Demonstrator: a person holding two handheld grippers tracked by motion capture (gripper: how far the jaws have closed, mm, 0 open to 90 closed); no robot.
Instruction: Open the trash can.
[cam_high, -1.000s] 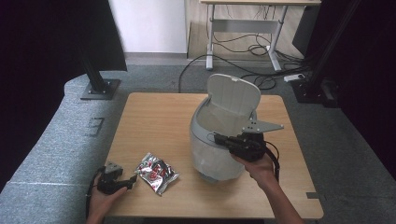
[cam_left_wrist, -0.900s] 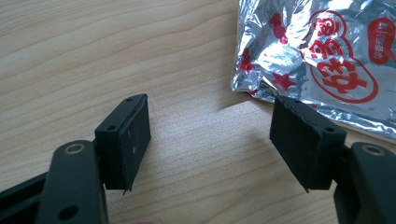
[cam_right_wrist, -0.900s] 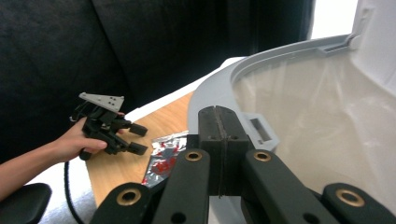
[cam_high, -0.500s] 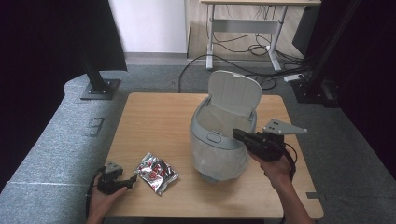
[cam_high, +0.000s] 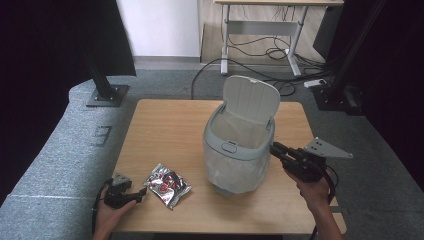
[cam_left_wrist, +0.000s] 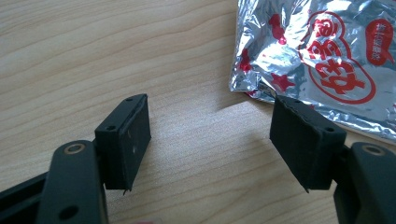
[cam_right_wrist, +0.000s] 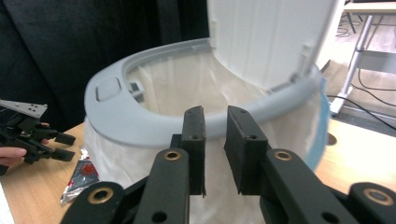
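left gripper (cam_high: 141, 192): black, flat rectangular pads, brass pivot rivets | right gripper (cam_high: 275, 148): black, grey three-cornered plate, trailing black cable

Jaws wide apart (nothing between) — foil packet (cam_left_wrist: 322, 60) beyond.

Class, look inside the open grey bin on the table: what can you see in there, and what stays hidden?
Inside the bin a pale plastic liner lines the walls under the raised lid. No rubbish shows in the visible upper part. The bottom is hidden by the bin's rim.
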